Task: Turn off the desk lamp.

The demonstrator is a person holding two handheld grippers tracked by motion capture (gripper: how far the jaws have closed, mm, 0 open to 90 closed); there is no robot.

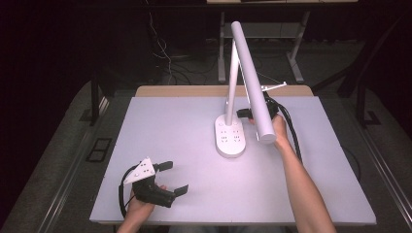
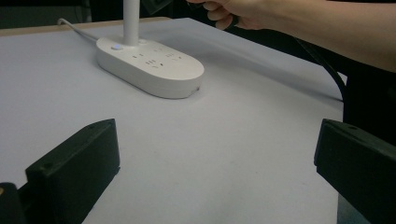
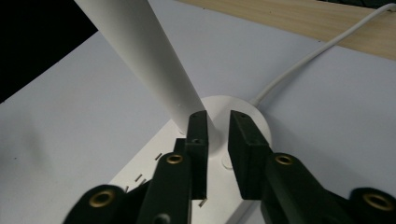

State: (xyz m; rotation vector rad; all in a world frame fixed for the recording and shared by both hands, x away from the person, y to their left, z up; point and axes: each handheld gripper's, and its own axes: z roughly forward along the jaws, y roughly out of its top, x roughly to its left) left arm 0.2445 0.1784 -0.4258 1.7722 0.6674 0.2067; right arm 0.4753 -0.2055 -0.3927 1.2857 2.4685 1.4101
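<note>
Two claws work at a pale grey bench [image 1: 160, 126]. Nearest, at the front left corner, the left claw [image 1: 173, 178] lies low over the bench top in the person's left hand [image 1: 141, 204], its jaws spread wide with nothing between them; a grey three-cornered plate [image 1: 141, 170] sits on top of it and a black cable [image 1: 121, 194] loops behind. In the left gripper view the same two black jaws stand far apart over bare bench surface.

Farther in, near the middle of the bench, stands a white desk lamp [image 1: 245, 73]. Its base [image 1: 230, 136] is a long oval slab with rounded ends, set flat on the bench, with rows of socket slots on its top face and a small round button [image 2: 116, 46] close to the stem. A slim white stem [image 1: 232, 87] rises from the far end of the base, and a long round tube head [image 1: 252, 82] slopes down from the top toward the person. A white cord [image 3: 317, 51] runs from the base toward the far wooden edge of the bench.

The right claw [image 3: 215, 140], held in the right hand [image 1: 279, 128], is just beside the stem, over the far end of the base. Its jaws are narrow, with a slim gap between them that holds nothing; whether they touch the lamp cannot be told.
</note>
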